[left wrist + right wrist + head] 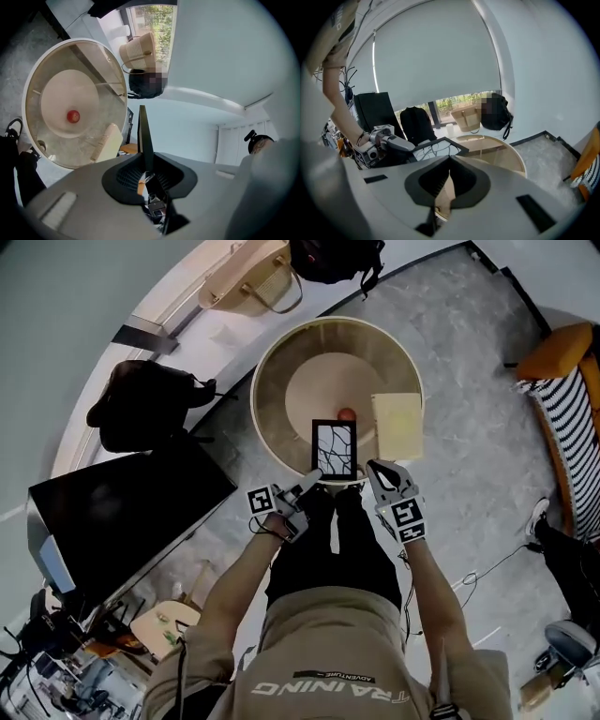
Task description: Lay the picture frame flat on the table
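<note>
The black picture frame [335,448], with a white cracked-line print, hangs face up over the near rim of the round glass-topped table [272,362]; I cannot tell whether it touches. My left gripper [309,482] is shut on its lower left corner. In the left gripper view the frame [143,136] runs edge-on up from between the jaws [146,176]. My right gripper [373,468] sits at the lower right corner. In the right gripper view its jaws [449,176] are shut on a tan part under the frame [436,149].
On the table lie a small red ball [346,413] and a pale yellow book [397,425] right of the frame. A black screen [131,512] and a black backpack [141,404] stand to the left, a beige tote [248,277] beyond, and a striped seat [572,409] at right.
</note>
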Action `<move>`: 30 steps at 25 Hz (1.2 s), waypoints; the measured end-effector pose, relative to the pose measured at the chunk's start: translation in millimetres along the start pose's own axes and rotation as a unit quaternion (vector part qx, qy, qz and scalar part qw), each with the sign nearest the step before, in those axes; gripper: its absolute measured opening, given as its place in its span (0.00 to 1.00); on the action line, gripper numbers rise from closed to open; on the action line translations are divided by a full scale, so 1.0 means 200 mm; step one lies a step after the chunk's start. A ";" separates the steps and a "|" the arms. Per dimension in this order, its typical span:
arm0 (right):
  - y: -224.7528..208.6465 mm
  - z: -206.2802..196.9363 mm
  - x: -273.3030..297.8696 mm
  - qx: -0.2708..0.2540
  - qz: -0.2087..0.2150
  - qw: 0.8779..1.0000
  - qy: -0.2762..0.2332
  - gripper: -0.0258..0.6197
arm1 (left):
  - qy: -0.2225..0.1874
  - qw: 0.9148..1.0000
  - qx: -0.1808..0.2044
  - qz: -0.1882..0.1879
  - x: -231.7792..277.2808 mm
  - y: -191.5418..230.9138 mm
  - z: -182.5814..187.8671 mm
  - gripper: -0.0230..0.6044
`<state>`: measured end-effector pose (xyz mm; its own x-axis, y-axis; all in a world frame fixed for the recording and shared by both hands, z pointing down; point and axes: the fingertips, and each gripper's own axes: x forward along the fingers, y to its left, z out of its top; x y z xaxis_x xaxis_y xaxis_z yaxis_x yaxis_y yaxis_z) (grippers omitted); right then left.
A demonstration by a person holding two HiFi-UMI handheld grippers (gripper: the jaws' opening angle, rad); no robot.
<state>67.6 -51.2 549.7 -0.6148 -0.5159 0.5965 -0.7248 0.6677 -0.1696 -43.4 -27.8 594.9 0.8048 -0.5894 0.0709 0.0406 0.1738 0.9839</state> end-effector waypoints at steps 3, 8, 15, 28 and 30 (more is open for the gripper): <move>0.00 -0.13 0.16 0.017 0.006 1.000 0.005 0.05 | 0.001 1.000 -0.009 0.009 0.00 0.21 0.06 0.16; 0.03 -0.43 0.29 0.056 0.011 0.998 0.036 0.05 | -0.014 0.998 -0.053 0.040 -0.08 0.53 -0.01 0.16; -0.06 -0.66 0.52 0.067 0.001 0.997 0.045 0.05 | -0.017 0.997 -0.058 0.039 -0.06 0.82 0.10 0.16; -0.09 -0.84 0.66 0.083 0.002 0.995 0.060 0.05 | 0.008 0.995 -0.065 0.081 -0.06 1.04 0.06 0.16; -0.09 -0.85 0.67 0.086 0.002 0.994 0.062 0.05 | 0.012 0.993 -0.070 0.093 -0.06 1.06 0.05 0.16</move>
<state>50.6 -40.2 766.4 -0.5831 -0.4356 0.6857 -0.7708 0.5634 -0.2974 -51.4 8.2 803.4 0.8200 -0.5183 0.2430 -0.0292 0.3861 0.9220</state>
